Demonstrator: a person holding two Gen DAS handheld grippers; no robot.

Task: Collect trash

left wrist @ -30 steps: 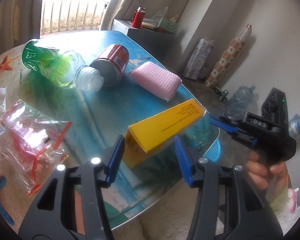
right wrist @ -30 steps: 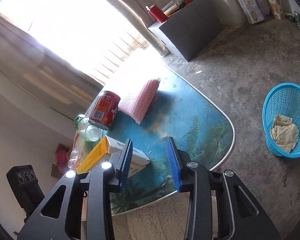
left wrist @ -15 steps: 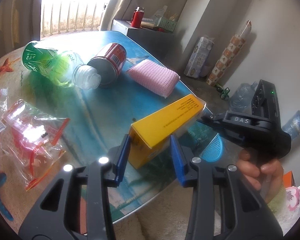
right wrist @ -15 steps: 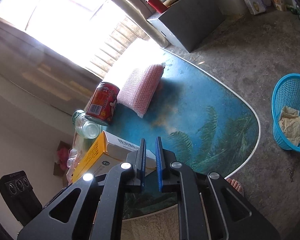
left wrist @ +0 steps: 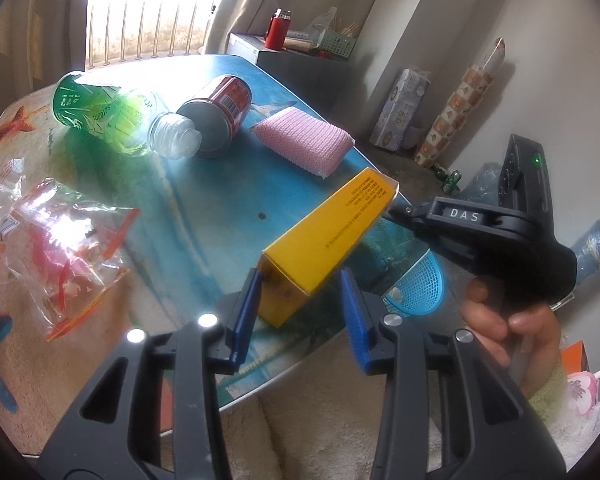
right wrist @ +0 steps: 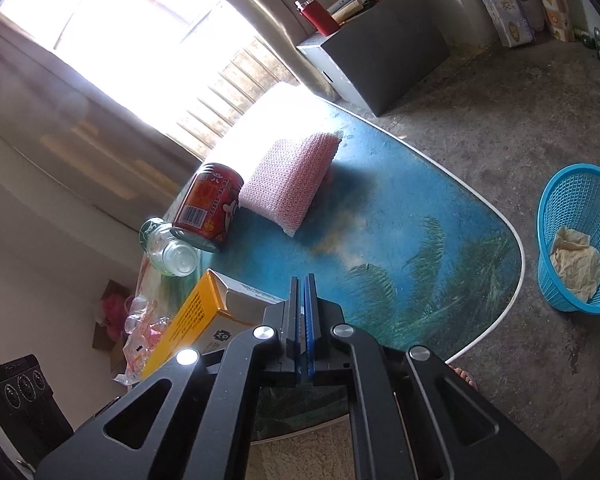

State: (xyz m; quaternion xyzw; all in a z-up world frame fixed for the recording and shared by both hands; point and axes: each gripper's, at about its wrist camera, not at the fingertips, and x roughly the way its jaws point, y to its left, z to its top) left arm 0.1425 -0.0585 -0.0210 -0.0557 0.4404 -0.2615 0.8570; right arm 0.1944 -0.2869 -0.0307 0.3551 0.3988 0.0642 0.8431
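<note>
A long yellow box lies on the blue table. My left gripper is open, its blue pads either side of the box's near end. My right gripper is shut at the box's far end flap; whether it pinches the flap cannot be told. The right gripper also shows in the left wrist view, touching the box end. A red can, a green bottle and a clear plastic bag lie on the table.
A pink sponge lies beyond the box. A blue basket with crumpled paper stands on the floor right of the table. A dark cabinet stands by the wall. The table edge curves near the basket.
My right gripper has shut and moved up to the far end of the box. My left gripper closed in on the near end, then opened wider. The box end has lifted slightly.
</note>
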